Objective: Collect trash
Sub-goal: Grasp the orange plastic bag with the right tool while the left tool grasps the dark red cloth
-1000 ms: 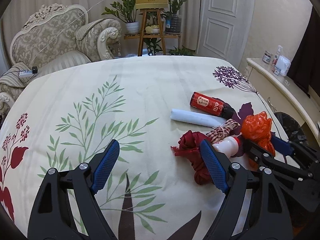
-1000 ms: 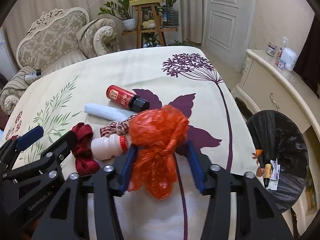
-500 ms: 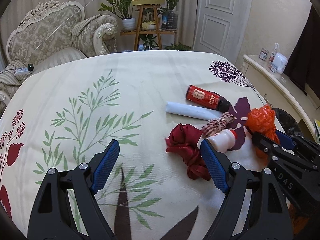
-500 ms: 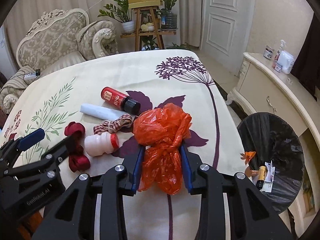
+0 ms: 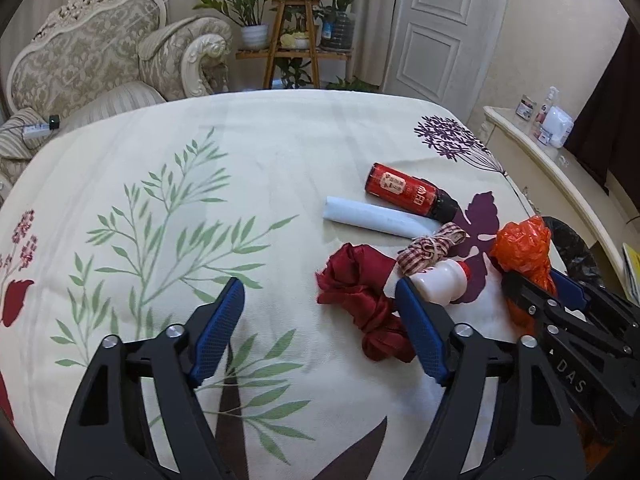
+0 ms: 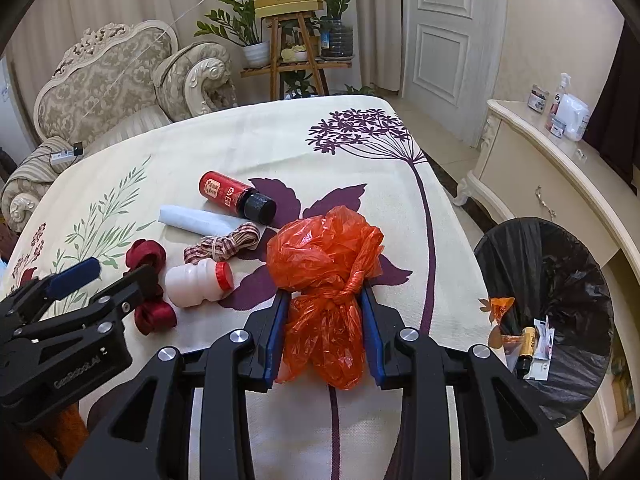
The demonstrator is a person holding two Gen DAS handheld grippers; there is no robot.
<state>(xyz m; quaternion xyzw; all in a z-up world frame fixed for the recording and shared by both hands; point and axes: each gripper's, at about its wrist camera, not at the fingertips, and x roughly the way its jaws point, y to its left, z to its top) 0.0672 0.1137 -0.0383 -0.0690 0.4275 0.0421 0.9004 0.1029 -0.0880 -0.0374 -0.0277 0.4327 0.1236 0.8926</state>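
Right gripper (image 6: 325, 312) clamped on knotted orange bag (image 6: 324, 268), pinched at the knot, likely for carrying. Left gripper (image 5: 320, 320) spread apart, holding nothing. Remaining litter at 10 o'clock; black-lined bin (image 6: 560, 280) at 3 o'clock, probable destination.

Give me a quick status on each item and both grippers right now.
right gripper: shut on orange plastic bag
orange plastic bag: knotted, gripped
left gripper: open, empty
red bottle: capped, lying down
white bottle: red cap on, lying down
trash bin: open, black liner, some trash inside
door: closed
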